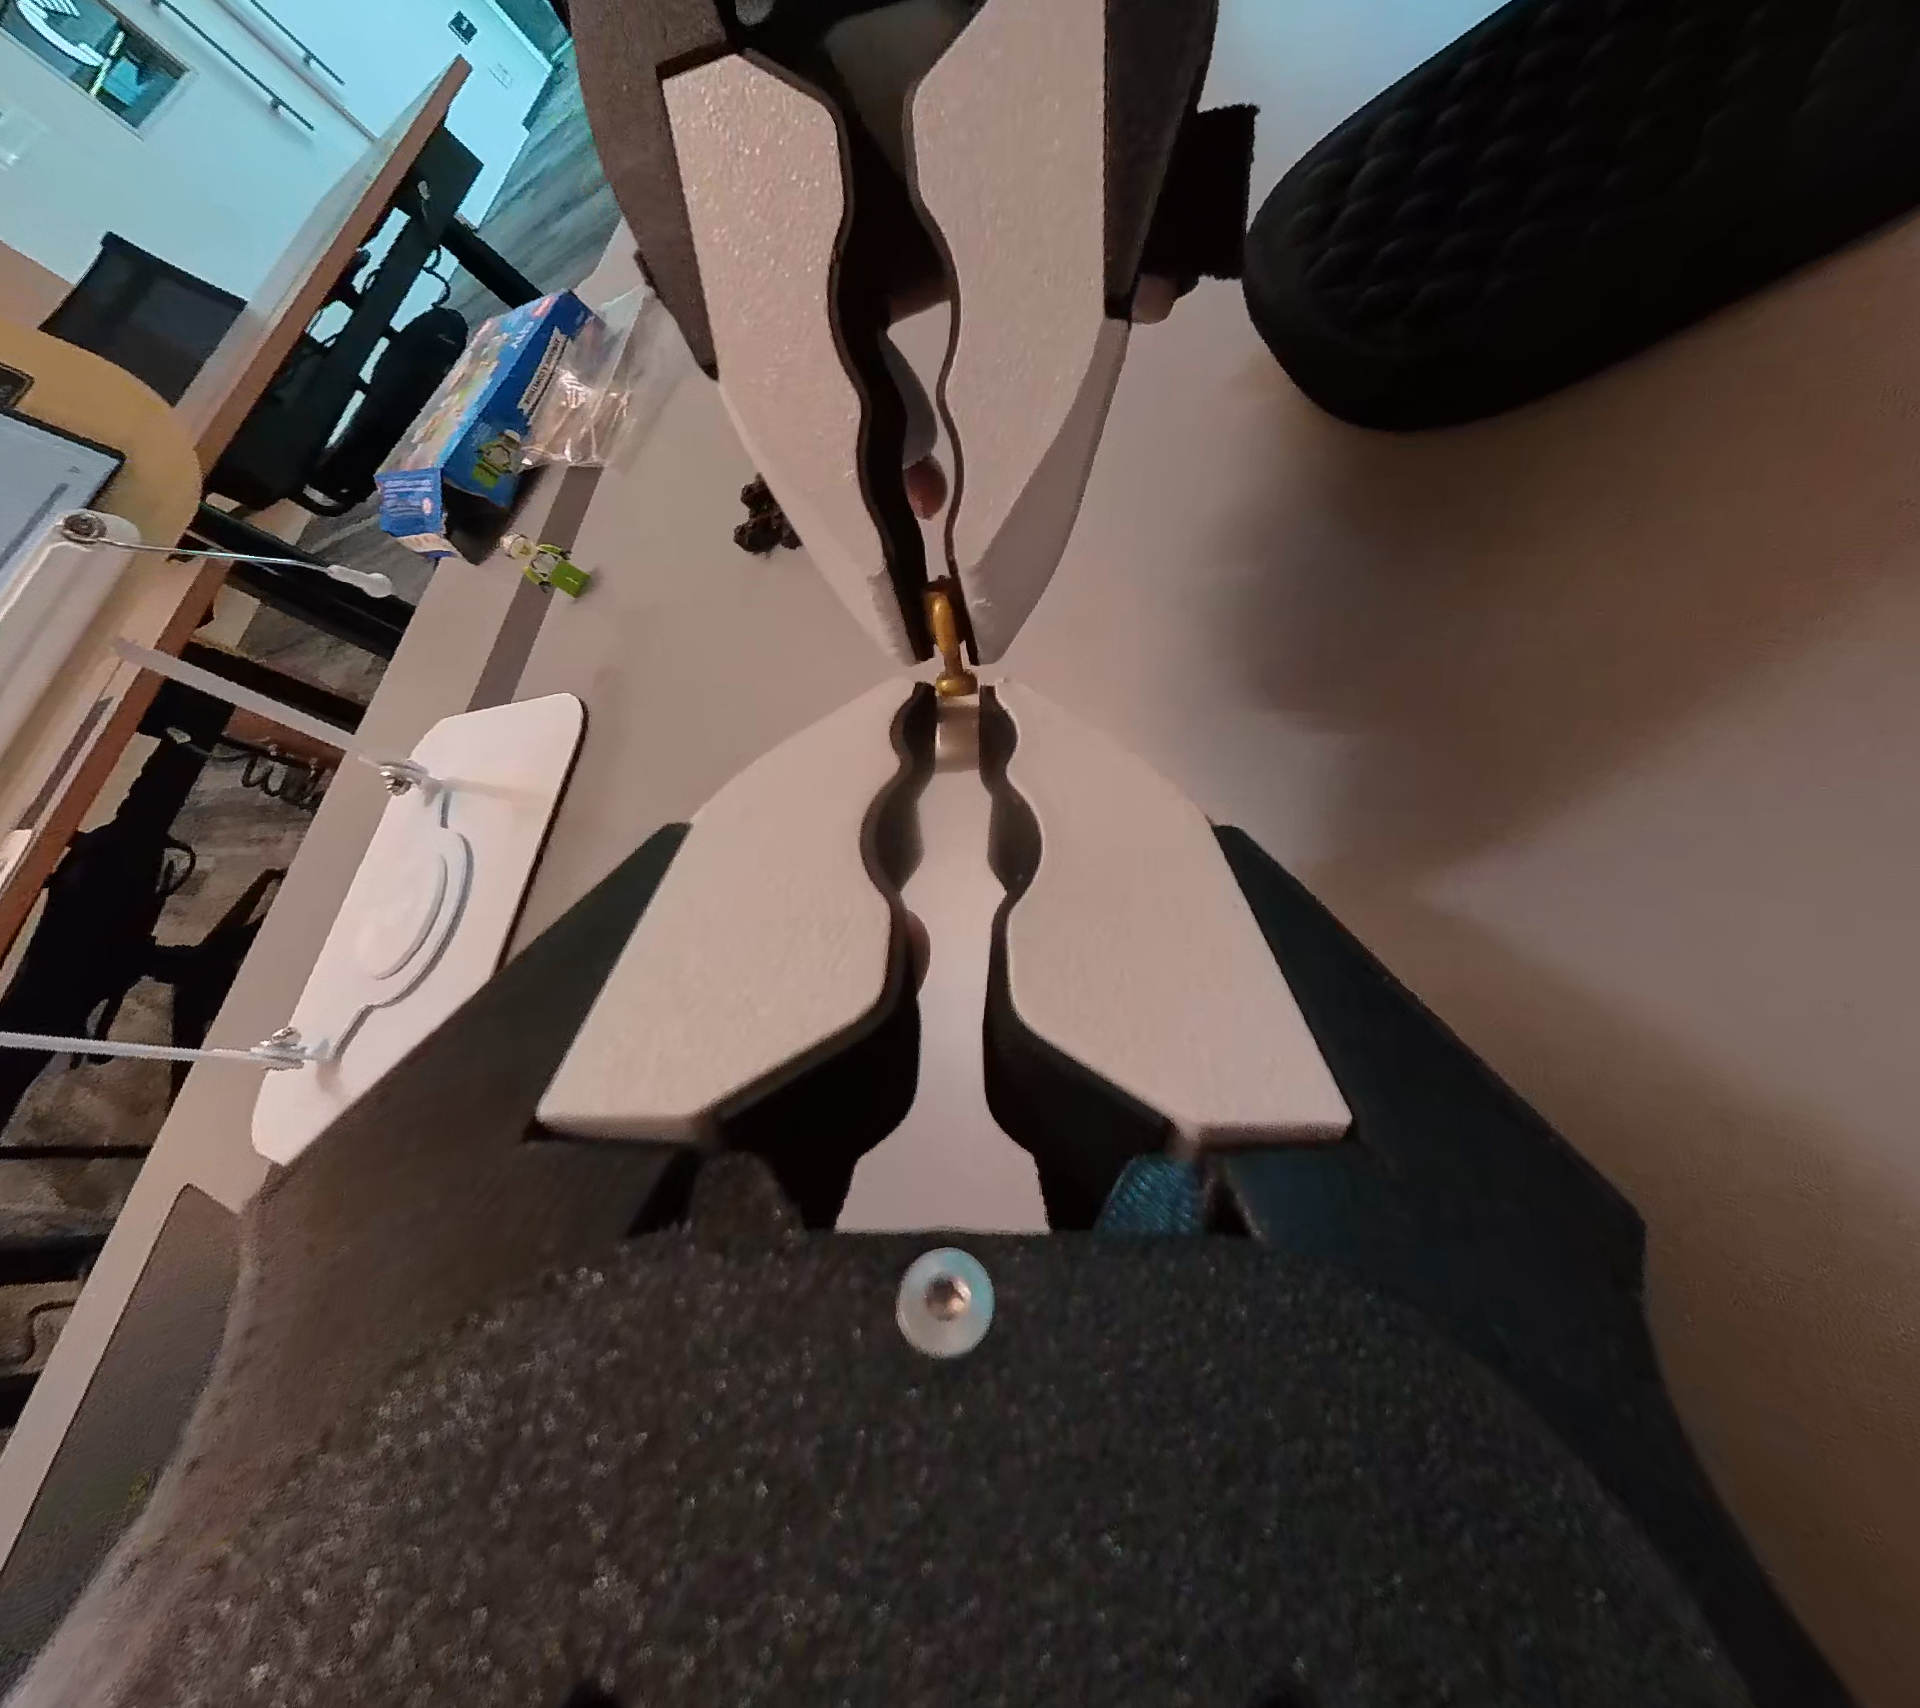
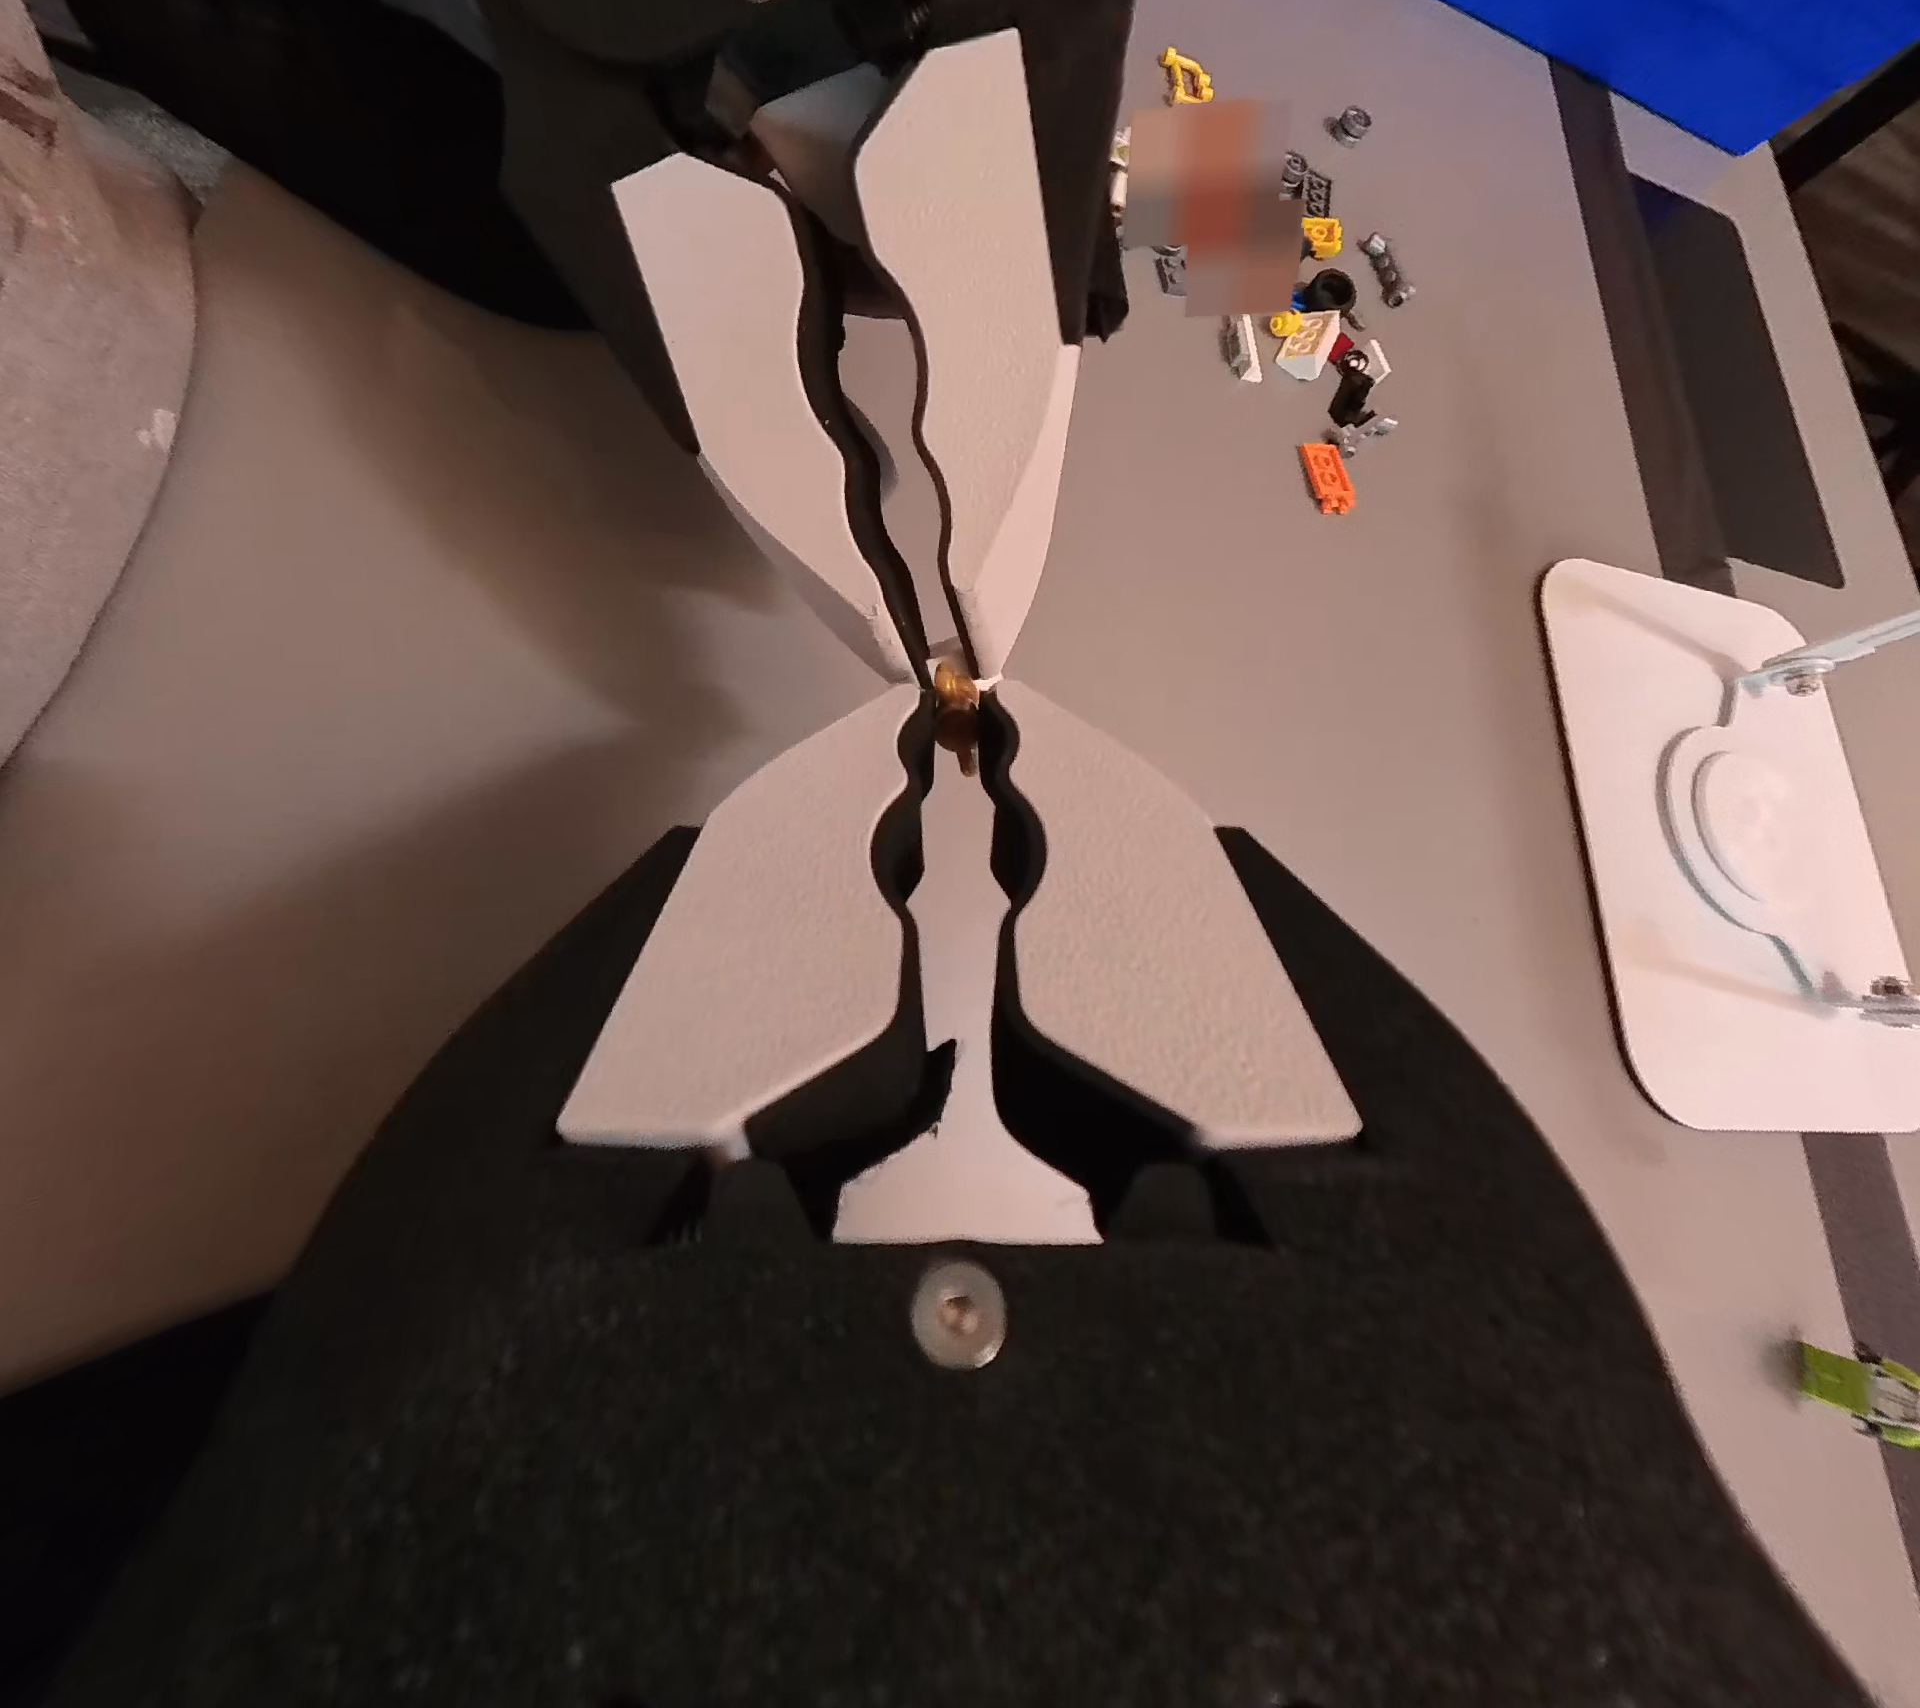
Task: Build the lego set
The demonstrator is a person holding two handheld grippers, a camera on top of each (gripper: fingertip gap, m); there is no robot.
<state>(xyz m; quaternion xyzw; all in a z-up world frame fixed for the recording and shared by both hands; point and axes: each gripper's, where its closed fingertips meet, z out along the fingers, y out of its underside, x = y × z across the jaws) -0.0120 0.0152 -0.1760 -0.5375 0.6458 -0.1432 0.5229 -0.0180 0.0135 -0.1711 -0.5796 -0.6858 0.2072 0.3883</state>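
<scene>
- We hold the left tool (image 1: 948,694) and right tool (image 2: 954,702) tip to tip above the surface (image 2: 1195,723).
- Both clamp one small gold piece (image 1: 943,624) between them.
- Loose bricks (image 2: 1320,328) lie scattered well apart, beyond the tools.

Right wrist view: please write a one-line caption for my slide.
Two white-fingered grippers meet tip to tip on a small gold Lego piece, beside scattered loose bricks on the grey table.
</scene>
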